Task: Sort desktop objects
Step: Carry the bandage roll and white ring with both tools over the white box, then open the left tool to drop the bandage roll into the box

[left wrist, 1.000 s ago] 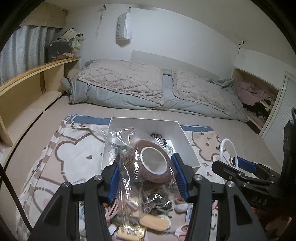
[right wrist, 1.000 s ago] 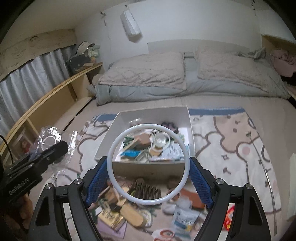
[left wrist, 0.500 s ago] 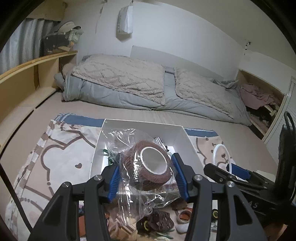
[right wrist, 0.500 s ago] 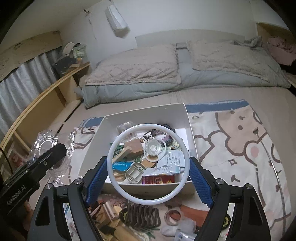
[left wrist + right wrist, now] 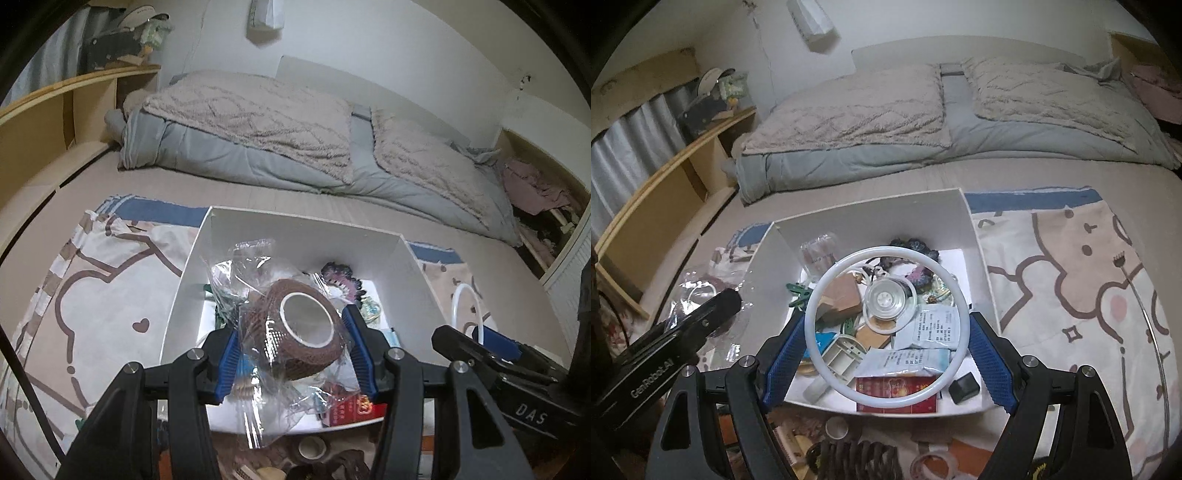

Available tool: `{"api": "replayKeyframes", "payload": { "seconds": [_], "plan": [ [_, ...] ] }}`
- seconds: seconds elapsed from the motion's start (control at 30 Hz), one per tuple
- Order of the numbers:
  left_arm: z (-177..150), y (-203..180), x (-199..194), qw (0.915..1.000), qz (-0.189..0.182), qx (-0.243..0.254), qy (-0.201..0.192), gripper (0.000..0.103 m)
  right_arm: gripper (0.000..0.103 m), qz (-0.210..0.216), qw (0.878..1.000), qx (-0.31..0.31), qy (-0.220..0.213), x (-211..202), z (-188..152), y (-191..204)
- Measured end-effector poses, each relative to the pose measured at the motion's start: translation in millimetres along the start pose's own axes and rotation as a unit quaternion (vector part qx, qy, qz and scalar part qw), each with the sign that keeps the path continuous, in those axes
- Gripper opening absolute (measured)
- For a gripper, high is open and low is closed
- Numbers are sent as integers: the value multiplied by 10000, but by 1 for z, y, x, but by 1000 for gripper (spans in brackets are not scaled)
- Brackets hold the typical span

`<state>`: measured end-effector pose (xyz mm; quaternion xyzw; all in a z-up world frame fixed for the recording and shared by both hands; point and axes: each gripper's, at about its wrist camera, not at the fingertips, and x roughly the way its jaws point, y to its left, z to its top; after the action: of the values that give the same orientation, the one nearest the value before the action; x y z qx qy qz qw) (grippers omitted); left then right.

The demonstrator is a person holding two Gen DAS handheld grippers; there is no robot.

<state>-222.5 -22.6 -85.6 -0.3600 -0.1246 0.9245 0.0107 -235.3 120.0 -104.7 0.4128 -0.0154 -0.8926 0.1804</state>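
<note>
Clutter below box cut by frame edge

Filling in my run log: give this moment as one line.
left gripper: shut on bagged brown tape roll | right gripper: shut on white plastic ring | both over white open box

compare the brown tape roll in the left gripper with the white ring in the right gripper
The brown tape roll is thick, dark and wrapped in a clear plastic bag; the white ring is thin, pale and bare. The ring spans wider jaws than the roll. Both are round, open in the middle, and held over the white box.
</note>
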Motion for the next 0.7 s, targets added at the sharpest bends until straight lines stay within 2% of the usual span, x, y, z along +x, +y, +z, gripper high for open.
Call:
{"api": "replayKeyframes", "payload": {
  "seconds": [0.3,0.5,0.7],
  "plan": [
    [-3,10,35,9993,75,-71,349,52,85,166,9995,-161,232,27,3,1],
    [-7,9,50,9984,93,-83,559,52,85,124,9993,-237,278,35,4,2],
    [-18,1,63,9941,139,142,1070,52,85,85,9993,-193,319,39,5,0]
  ]
}}
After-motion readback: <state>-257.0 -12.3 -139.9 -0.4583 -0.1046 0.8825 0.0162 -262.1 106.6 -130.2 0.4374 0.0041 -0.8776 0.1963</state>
